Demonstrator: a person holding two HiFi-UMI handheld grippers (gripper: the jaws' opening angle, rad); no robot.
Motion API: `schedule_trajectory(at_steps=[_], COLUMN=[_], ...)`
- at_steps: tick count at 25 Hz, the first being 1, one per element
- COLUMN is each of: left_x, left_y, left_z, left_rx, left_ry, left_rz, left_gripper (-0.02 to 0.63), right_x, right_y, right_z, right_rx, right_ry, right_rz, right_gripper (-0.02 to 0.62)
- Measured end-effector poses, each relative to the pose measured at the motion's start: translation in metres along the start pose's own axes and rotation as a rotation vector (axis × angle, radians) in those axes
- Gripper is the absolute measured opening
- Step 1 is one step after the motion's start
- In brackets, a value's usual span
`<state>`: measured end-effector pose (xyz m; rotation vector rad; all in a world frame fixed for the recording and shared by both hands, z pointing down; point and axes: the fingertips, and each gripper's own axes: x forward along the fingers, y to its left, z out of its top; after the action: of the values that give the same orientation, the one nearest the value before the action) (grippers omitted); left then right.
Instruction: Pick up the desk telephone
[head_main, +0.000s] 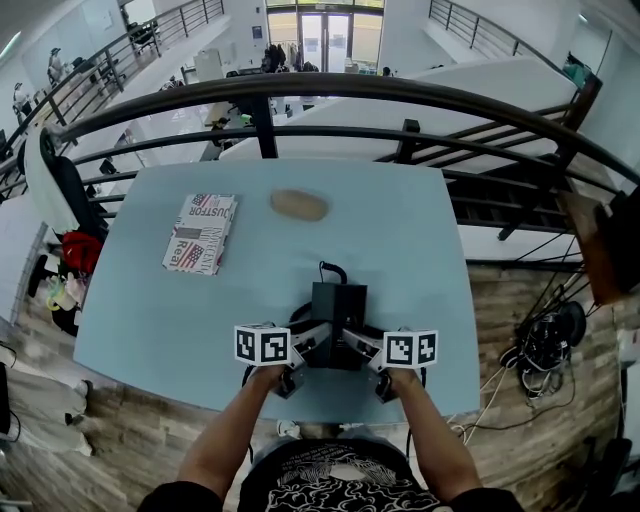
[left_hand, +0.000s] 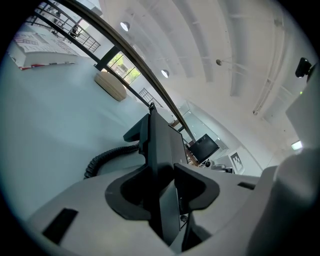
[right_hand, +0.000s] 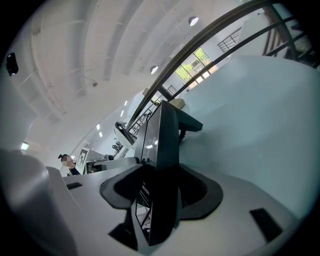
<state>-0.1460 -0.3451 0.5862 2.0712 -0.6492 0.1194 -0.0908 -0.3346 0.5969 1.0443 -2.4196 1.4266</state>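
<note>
The left gripper (head_main: 303, 347) and right gripper (head_main: 367, 350) flank a black plastic desk telephone (head_main: 338, 303) in the head view, near the front edge of a pale blue rectangular table (head_main: 400, 240). In the left gripper view, the jaws clamp the telephone's side, with its coiled black cord (left_hand: 107, 157) beside them. In the right gripper view, the jaws pinch the opposite side.

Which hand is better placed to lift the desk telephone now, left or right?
Left, only slightly: the left claw is shut on one edge of the desk telephone, beside its coiled cord. The right claw grips the opposite edge equally squarely, so lifting with both looks safest.
</note>
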Motion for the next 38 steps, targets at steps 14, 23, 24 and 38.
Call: schedule_trajectory(at_steps=[14,23,24,38], left_x=[-0.020,-0.042,-0.045,-0.087], left_y=[-0.012,-0.056,-0.062,-0.141], left_z=[0.033,0.094,0.101,0.172], left_rx=[-0.017,0.085,0.105,0.322], left_ry=[-0.133,-0.276,-0.290,-0.452], left_rz=[-0.027,-0.075,-0.077,-0.116], left_gripper=[0.149,0.149,0.149,0.149], right_x=[-0.006,-0.023,-0.025,-0.065], right_y=[0.031,0.082,0.089,0.171], right_z=[0.035,0.093,0.100,0.164], right_rx=[-0.046,-0.175,-0.189,-0.382], right_ry=[-0.089,-0.209,-0.226,-0.427], right_rz=[0.060,0.107,0.113,0.201], right_gripper=[0.190,0.187,0.187,0.187])
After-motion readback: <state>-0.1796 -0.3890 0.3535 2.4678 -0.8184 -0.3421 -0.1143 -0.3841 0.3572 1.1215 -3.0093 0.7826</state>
